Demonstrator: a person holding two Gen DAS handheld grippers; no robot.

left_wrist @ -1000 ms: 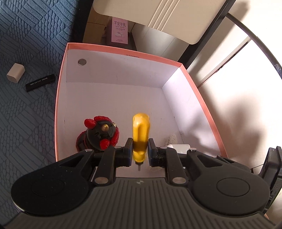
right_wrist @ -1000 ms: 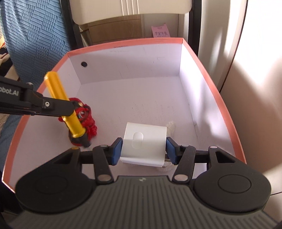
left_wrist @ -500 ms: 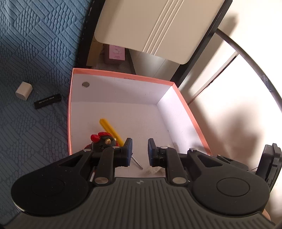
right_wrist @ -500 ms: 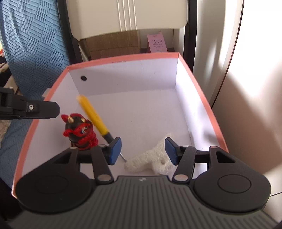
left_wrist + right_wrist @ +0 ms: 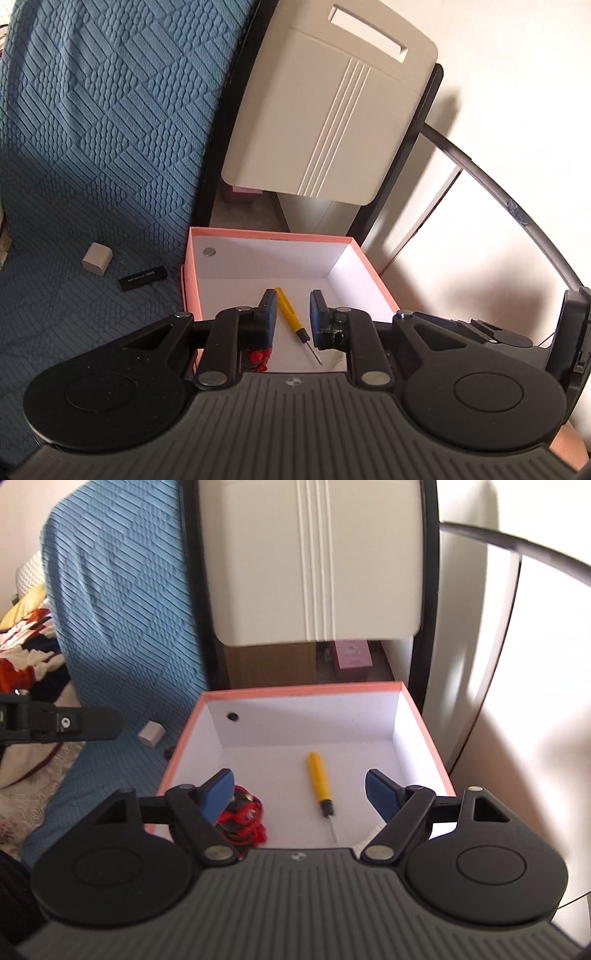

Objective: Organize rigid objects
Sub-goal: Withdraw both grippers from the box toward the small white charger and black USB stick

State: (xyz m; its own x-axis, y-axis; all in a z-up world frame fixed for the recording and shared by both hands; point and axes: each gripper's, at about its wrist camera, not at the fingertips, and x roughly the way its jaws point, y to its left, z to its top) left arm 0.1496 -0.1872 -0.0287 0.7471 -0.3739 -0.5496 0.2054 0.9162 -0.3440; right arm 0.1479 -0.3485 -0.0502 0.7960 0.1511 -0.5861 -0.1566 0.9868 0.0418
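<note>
The left gripper [image 5: 291, 293] has its jaws drawn close, with only a narrow gap, and they hold nothing. The yellow screwdriver [image 5: 290, 314] seen through that gap lies flat on the floor of the pink-rimmed box [image 5: 266, 233], tip toward the camera. The right gripper [image 5: 299, 775] stands wide apart and empty; its jaws have just been opening. Below it the screwdriver rests mid-box, with the red and black figure [image 5: 243, 816] at the near left corner, partly behind the left pad.

A second ago the left gripper clamped the screwdriver upright over the box, and the right one gripped a white block, which is now out of sight. Both grippers now sit higher above the box. Left of the box, on the blue cover [image 5: 92, 147], lie a beige block [image 5: 96, 258] and a black stick [image 5: 142, 278].
</note>
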